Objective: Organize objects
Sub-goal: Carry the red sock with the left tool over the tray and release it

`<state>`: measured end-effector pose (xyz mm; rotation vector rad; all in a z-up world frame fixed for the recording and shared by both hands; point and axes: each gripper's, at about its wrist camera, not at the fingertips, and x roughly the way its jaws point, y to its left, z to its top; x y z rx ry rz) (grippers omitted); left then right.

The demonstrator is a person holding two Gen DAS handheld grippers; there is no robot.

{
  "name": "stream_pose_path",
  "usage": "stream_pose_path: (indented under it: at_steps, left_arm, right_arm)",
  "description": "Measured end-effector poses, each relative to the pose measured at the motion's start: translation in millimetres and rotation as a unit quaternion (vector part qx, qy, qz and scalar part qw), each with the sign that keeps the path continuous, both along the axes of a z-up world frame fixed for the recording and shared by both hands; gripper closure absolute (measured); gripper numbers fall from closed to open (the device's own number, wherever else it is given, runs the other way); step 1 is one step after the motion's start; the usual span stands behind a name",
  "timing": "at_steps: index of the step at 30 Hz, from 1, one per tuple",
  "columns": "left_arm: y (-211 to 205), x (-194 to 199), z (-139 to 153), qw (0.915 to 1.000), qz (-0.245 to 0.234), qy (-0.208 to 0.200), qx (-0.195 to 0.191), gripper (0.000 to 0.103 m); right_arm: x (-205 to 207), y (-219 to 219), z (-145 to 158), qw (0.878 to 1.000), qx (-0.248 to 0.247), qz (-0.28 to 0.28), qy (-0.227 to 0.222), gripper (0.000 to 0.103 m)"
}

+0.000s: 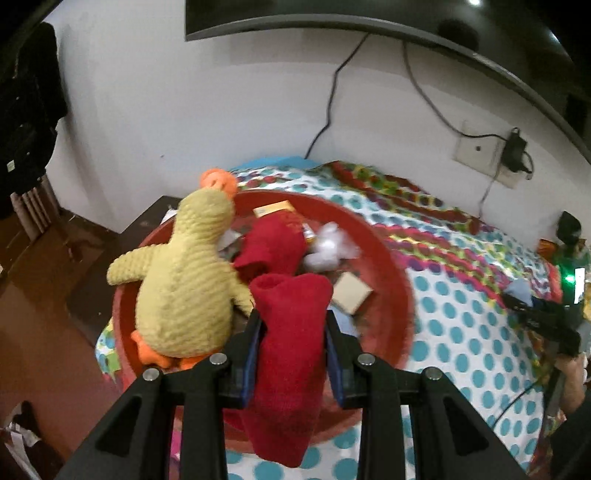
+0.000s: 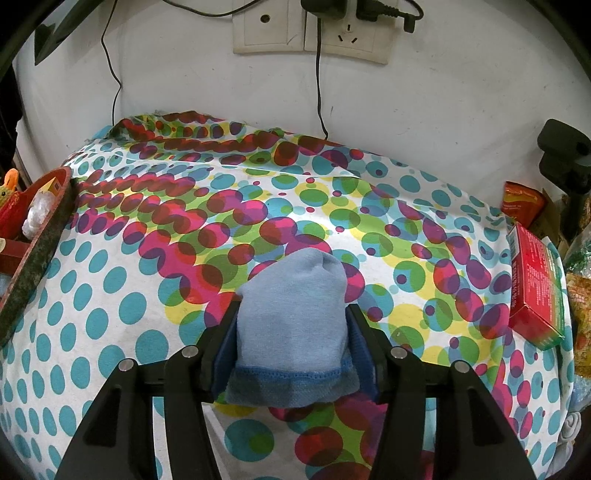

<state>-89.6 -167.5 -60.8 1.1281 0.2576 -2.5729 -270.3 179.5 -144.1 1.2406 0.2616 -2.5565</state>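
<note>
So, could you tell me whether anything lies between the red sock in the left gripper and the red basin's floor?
Yes: the red knitted sock hangs over the round red basin, where another red cloth already lies.

A lived-in room of a home: ahead of the tools a dotted bedsheet (image 2: 110,295) covers the surface, a plush duck (image 1: 184,280) lies in a red basin (image 1: 399,295), wall sockets (image 2: 310,33) and a television (image 1: 332,18) hang above.

Red sock (image 1: 291,332), yellow duck (image 1: 184,280) (orange beak), red basin (image 1: 395,295); light-blue sock (image 2: 295,325), polka-dot cloth (image 2: 110,295).
</note>
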Motion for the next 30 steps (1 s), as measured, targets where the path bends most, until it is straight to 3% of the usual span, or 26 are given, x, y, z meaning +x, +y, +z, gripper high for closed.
stream_pose_path:
  at_steps: [5, 19, 24, 30]
  left_arm:
    - [-11.9, -3.5, -19.4, 0.9994, -0.001, -0.019, 0.030, 0.071]
    - [-24.5, -22.4, -38.6, 0.9988, 0.006, -0.036, 0.031, 0.069]
    - [-27.7, -25.1, -41.2, 0.9981, 0.006, -0.045, 0.042, 0.061]
    - [-25.5, -18.2, -35.2, 0.9987, 0.007, -0.043, 0.025, 0.054]
  right_arm:
    - [-0.4, 0.5, -0.2, 1.000, -0.001, 0.000, 0.000, 0.051]
    - [0.2, -0.1, -0.6, 1.000, 0.000, 0.000, 0.000, 0.051]
    - [0.0, 0.1, -0.8, 1.000, 0.000, 0.000, 0.000, 0.051]
    - [0.0, 0.8, -1.1, 1.000, 0.001, -0.001, 0.000, 0.051]
